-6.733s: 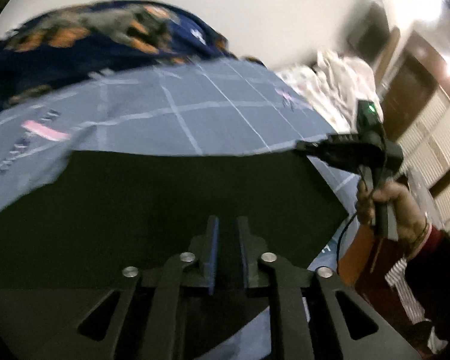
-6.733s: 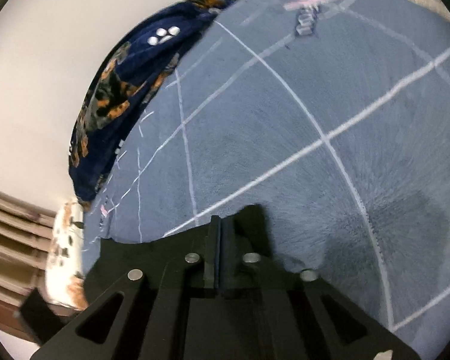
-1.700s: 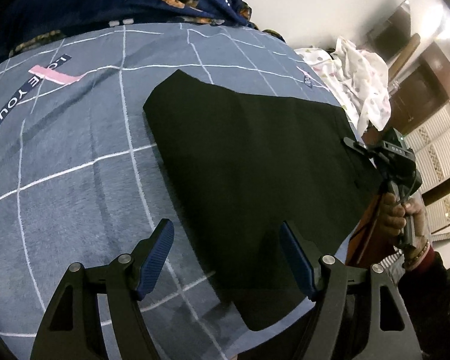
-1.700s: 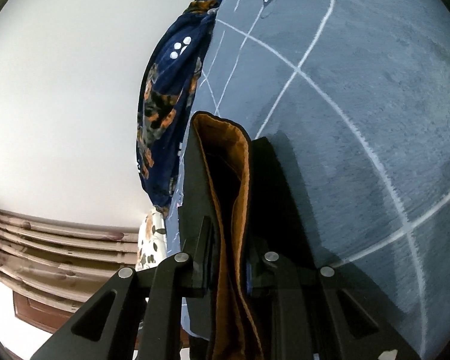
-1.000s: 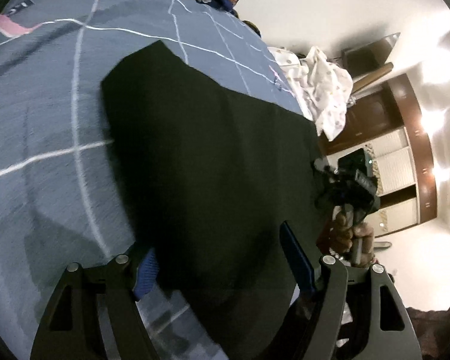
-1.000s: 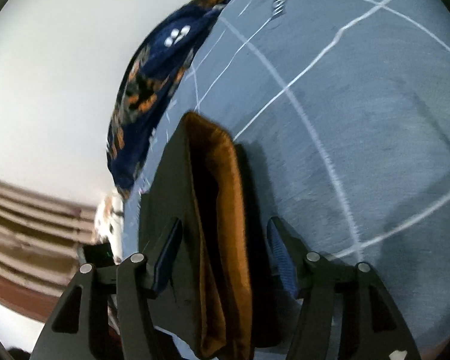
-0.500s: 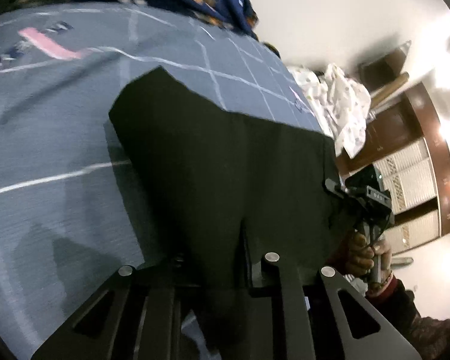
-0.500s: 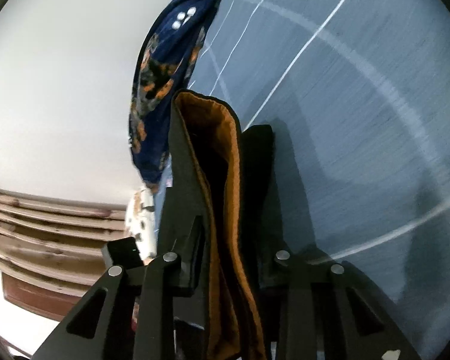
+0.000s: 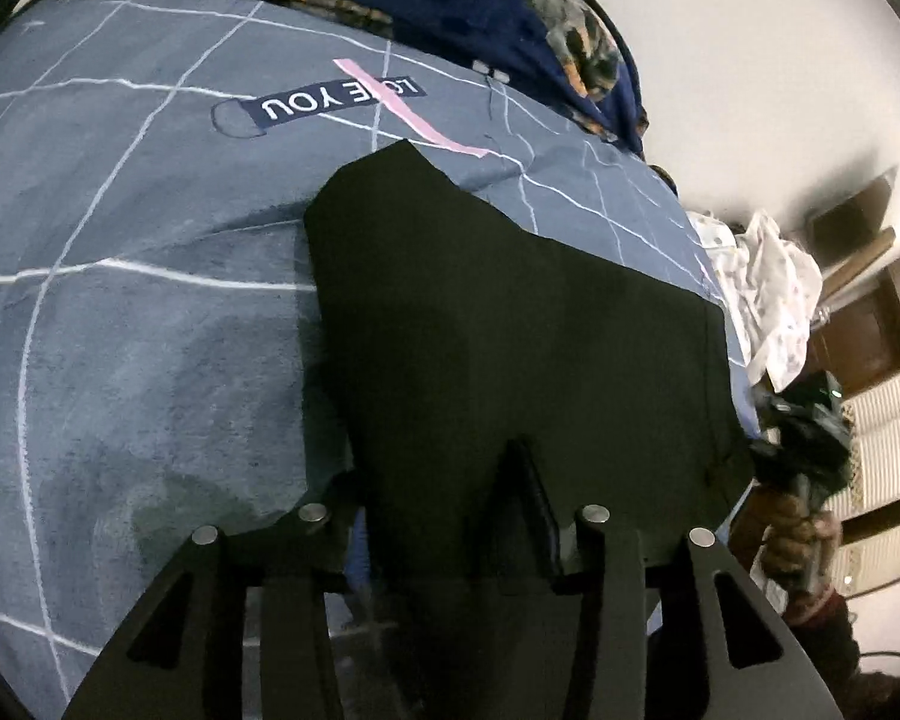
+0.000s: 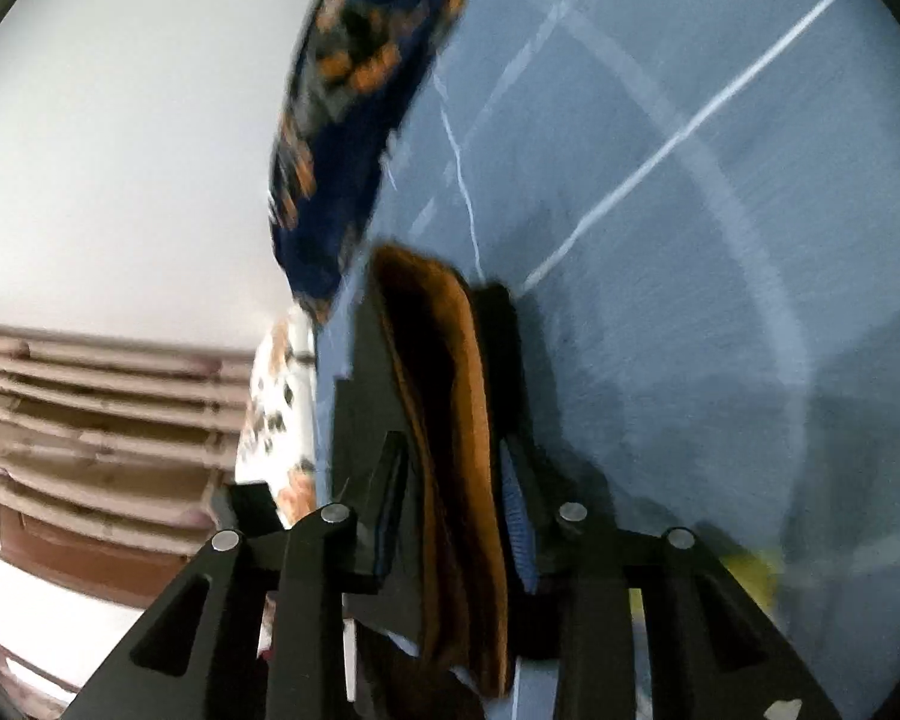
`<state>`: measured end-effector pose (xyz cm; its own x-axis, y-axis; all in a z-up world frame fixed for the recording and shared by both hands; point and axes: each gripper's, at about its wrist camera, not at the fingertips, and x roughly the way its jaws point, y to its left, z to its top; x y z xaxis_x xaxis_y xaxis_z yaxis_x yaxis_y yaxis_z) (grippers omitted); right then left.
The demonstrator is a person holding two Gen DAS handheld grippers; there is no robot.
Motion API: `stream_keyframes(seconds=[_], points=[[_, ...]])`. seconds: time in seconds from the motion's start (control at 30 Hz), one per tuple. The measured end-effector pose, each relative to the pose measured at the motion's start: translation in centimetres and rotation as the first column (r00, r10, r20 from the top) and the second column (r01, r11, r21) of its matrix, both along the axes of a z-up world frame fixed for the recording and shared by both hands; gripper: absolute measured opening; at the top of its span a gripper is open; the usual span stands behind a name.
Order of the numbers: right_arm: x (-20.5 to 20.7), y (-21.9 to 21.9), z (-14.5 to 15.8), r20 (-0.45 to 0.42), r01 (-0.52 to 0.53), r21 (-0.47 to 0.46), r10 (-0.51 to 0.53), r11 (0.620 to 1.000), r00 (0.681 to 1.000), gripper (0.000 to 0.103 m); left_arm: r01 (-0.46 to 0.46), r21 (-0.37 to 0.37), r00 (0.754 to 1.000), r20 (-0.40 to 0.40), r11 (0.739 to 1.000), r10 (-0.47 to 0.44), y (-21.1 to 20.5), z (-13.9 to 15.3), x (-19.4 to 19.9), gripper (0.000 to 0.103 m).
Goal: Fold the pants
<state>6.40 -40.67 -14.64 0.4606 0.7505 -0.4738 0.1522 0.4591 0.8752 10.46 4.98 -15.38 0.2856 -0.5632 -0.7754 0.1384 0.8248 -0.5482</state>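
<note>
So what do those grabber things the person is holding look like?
Each one is a black frame with triangle-shaped cut-outs and round silver bolts. The left gripper has dark fingers. The right gripper has ribbed blue pads on its fingers. In the left view, the other gripper shows a small green light on top, and the person holding it wears a dark red sleeve.

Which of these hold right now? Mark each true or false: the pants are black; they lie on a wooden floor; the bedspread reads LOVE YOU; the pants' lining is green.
1. The pants are black. True.
2. They lie on a wooden floor. False: they lie on a grey-blue checked bedspread.
3. The bedspread print reads LOVE YOU. True.
4. The pants' lining is green. False: the right wrist view shows it orange-brown.
</note>
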Motion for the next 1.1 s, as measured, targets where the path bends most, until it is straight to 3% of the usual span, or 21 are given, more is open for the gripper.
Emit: stream_keyframes(seconds=[0.07,0.13,0.23,0.3,0.4,0.53,0.67,0.87,1.0,1.1], points=[[-1.7,-1.1,1.6,0.024,0.024,0.039,-0.025,0.999,0.999,0.03,-0.011,0.051,1.0,0.021,0.999,0.01,0.1,0.7,0.0,0.052],[-3.7,-1.3,2.4,0.033,0.03,0.083,-0.033,0.996,0.999,0.03,-0.037,0.05,0.998,0.05,0.998,0.035,0.5,1.7,0.0,0.052],[-5.4,0.0,1.6,-0.018,0.02,0.123,-0.018,0.992,1.0,0.03,-0.087,0.061,0.993,0.09,0.994,0.082,1.0,3.5,-0.2,0.052],[-5.5,1.0,0.8,-0.051,0.02,0.079,-0.016,0.997,0.999,0.03,-0.096,0.042,0.988,0.125,0.994,0.09,0.7,4.8,-0.8,0.052],[-4.8,1.5,-0.3,-0.074,0.027,0.05,-0.023,0.998,0.997,0.03,-0.037,0.011,0.989,0.142,0.999,0.035,-0.5,5.6,-1.9,0.057],[-3.9,2.4,0.1,-0.061,0.007,-0.024,-0.008,1.0,0.998,0.03,0.019,0.034,0.99,0.136,0.999,-0.023,-2.5,4.9,-2.9,0.063],[-4.0,2.7,0.2,-0.064,-0.01,-0.068,0.006,0.998,0.998,0.013,0.046,0.057,0.994,0.093,0.997,-0.051,-3.3,3.3,-3.1,0.063],[-4.3,2.4,-0.2,-0.078,0.01,-0.064,-0.015,0.998,0.997,0.011,0.045,0.085,0.993,0.104,0.995,-0.054,-3.3,3.1,-3.3,0.063],[-5.3,2.8,0.8,-0.07,0.01,-0.015,-0.011,1.0,0.997,0.01,0.048,0.121,0.991,0.117,0.991,-0.063,-3.3,3.3,-3.5,0.064],[-6.3,3.1,0.7,-0.09,0.005,-0.05,-0.009,0.999,0.996,0.006,0.047,0.114,0.992,0.113,0.992,-0.06,-3.2,3.1,-3.5,0.067]])
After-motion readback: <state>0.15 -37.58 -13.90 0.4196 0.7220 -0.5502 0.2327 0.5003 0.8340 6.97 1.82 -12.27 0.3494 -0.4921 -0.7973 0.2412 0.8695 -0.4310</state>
